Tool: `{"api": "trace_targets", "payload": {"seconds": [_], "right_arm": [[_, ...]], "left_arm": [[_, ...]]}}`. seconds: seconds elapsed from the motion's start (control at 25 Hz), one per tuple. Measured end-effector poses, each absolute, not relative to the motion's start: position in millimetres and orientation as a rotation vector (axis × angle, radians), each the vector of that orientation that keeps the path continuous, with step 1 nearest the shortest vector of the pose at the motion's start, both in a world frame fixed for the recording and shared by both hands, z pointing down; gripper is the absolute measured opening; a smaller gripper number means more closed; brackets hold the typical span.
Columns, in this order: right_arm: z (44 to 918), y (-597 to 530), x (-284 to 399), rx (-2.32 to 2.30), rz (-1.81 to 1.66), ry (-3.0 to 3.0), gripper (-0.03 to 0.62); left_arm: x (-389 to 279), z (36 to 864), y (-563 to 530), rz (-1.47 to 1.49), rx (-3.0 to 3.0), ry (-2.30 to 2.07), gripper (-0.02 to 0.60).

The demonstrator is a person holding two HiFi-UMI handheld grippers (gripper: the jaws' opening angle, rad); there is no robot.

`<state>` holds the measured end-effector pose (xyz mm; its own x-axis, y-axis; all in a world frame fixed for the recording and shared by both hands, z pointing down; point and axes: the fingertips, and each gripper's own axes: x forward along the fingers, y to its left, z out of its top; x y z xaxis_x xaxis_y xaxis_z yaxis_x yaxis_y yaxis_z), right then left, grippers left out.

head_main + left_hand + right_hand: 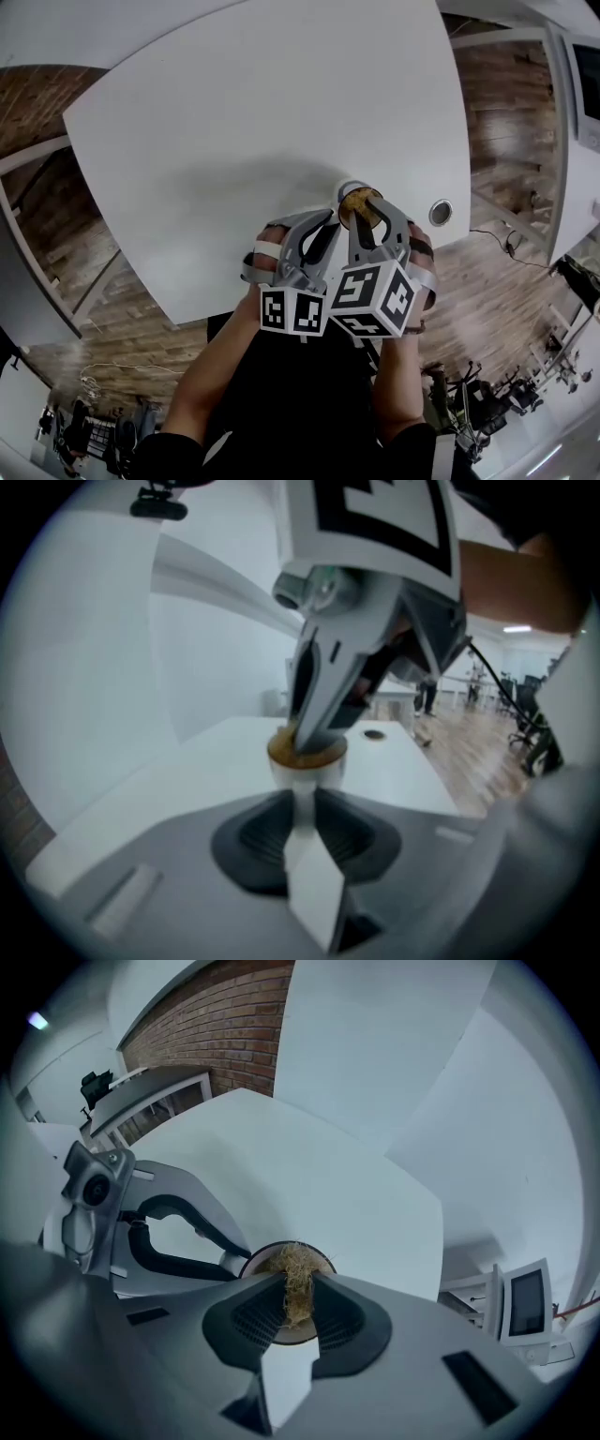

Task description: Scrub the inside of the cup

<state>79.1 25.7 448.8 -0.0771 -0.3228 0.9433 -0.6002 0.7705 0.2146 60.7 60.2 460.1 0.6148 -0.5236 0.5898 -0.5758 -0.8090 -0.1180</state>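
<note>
Your right hand-held gripper (298, 1290) is clamped on a straw-coloured scrubber (297, 1274) and points steeply down. The cup (307, 774) sits directly beneath, mouth up. Your left hand-held gripper (306, 799) grips its wall, by the bench's (234, 141) near edge.

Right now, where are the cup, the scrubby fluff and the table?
cup (306, 777): left gripper view, on its white side below the rim.
scrubby fluff (299, 1286): right gripper view, middle of the tuft.
table (234, 141): head view, bare white top.
</note>
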Motion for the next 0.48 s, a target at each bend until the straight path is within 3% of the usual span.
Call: {"api": "trace_targets", "payload": {"seconds": [0.48], "right_arm": [[475.8, 25.6, 73.4, 0.685, 0.361, -1.633, 0.055]], "left_arm": [[60.0, 462.2, 62.0, 0.979, 2.756, -0.943, 0.074]]}}
